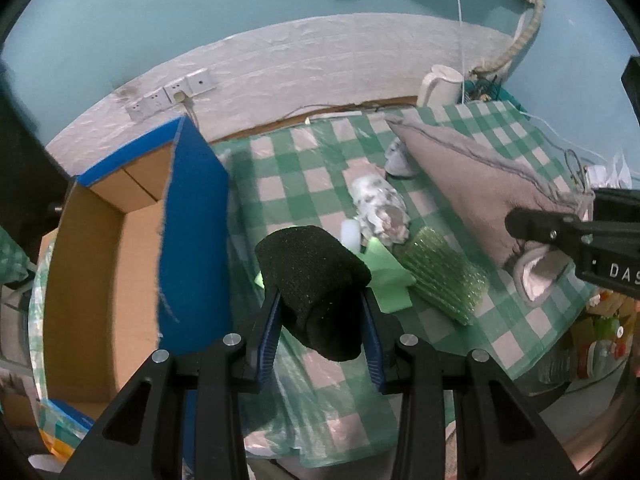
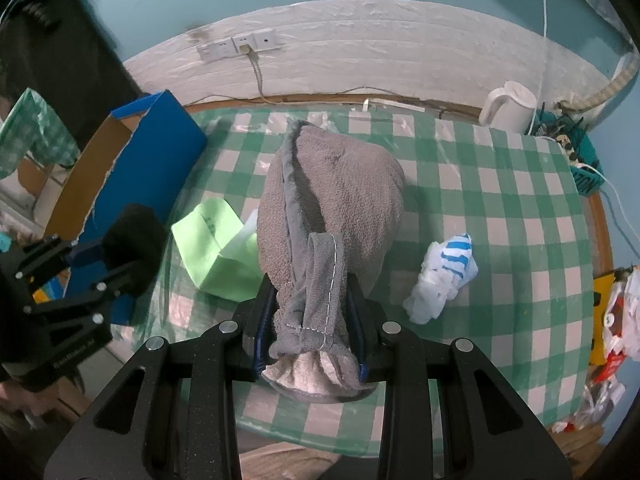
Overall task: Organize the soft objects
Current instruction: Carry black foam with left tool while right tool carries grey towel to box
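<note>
My left gripper [image 1: 320,300] is shut on a black foam roll [image 1: 316,280] and holds it above the checked table, just right of the open blue cardboard box [image 1: 192,216]. My right gripper [image 2: 310,300] is shut on the end of a grey towel [image 2: 336,192], which hangs forward over the table. In the left wrist view the towel [image 1: 480,176] and the right gripper [image 1: 540,236] show at the right. In the right wrist view the left gripper [image 2: 116,256] with the black roll [image 2: 134,236] shows at the left beside the box [image 2: 160,140].
On the green-checked tablecloth [image 2: 500,200] lie a light green cloth [image 2: 216,244], a green bubble-wrap piece [image 1: 444,276], a crumpled patterned bag [image 1: 380,208] and a white-and-blue plastic bag [image 2: 444,276]. A white kettle [image 2: 508,108] stands at the back right by the wall.
</note>
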`<state>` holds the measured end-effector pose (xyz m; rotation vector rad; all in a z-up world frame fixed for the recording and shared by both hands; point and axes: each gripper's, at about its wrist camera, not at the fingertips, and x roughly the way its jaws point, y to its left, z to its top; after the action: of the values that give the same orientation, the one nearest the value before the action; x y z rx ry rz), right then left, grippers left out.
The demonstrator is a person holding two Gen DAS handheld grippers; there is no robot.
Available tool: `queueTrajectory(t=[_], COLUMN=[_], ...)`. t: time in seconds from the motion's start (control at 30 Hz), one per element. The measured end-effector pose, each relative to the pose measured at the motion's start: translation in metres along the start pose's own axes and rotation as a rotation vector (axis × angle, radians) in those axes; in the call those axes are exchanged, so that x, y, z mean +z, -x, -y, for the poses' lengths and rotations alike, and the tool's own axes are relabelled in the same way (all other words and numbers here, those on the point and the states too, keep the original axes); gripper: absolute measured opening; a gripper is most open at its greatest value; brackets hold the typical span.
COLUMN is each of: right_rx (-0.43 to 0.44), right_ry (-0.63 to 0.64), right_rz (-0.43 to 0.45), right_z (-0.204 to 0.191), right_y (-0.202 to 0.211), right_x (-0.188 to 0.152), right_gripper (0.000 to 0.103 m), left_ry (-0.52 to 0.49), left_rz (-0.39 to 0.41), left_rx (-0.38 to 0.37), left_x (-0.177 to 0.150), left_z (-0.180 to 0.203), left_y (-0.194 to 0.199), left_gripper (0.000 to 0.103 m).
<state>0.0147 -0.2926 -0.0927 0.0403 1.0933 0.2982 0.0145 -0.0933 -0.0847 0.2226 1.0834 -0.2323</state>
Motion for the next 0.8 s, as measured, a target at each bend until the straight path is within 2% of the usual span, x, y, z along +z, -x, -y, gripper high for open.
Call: queueTrajectory(t=[0.3,0.8], right_rx=[0.004,0.044], right_ry=[0.032,0.102], right_rz=[0.016,0.026], right_z=[-0.021,-0.078], right_y=[0.006,0.006], right_x=[0.012,0.037], right_gripper=[0.031,0.031], left_ry=[0.042,0.120], left_rz=[0.035,0.071], left_rx=[0.019,0.045], left_x=[0.004,0.001], left_z=[-0.025,-0.076], left_y=[0.017,0.038], left_gripper=[0.038,0.038])
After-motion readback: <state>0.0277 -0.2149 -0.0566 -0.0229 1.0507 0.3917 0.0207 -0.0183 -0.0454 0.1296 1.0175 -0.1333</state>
